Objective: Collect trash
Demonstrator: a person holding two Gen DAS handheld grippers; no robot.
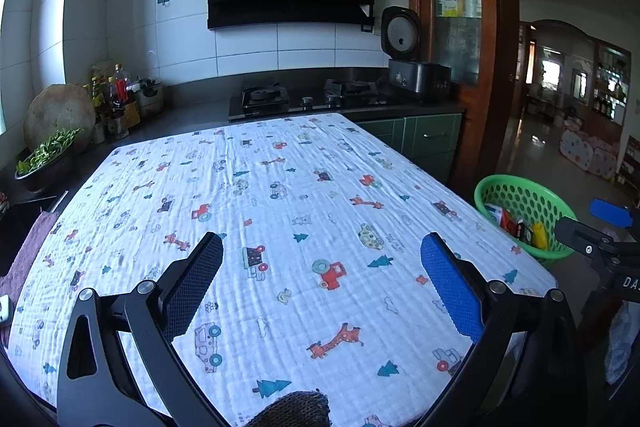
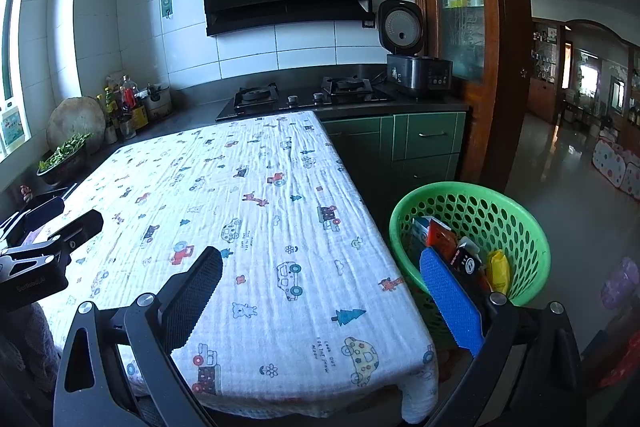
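Observation:
A green perforated basket [image 2: 516,211] stands on the floor beside the table's right edge; it also shows in the left wrist view [image 1: 520,191]. Inside lie several wrappers: a red packet [image 2: 440,235], a dark packet [image 2: 466,261] and a yellow one [image 2: 498,269]. My left gripper [image 1: 322,251] is open and empty above the patterned tablecloth [image 1: 280,211]. My right gripper [image 2: 320,267] is open and empty over the table's right edge, its blue fingertip [image 2: 448,295] in front of the basket. The left gripper also shows at the left of the right wrist view [image 2: 52,215].
The table carries a white cloth with cartoon prints [image 2: 248,227]. Behind it is a dark counter with a gas hob [image 2: 304,93], a rice cooker [image 2: 416,63], bottles [image 2: 124,103] and a bowl of greens [image 2: 62,159]. A wooden cabinet [image 2: 472,27] and a doorway are at right.

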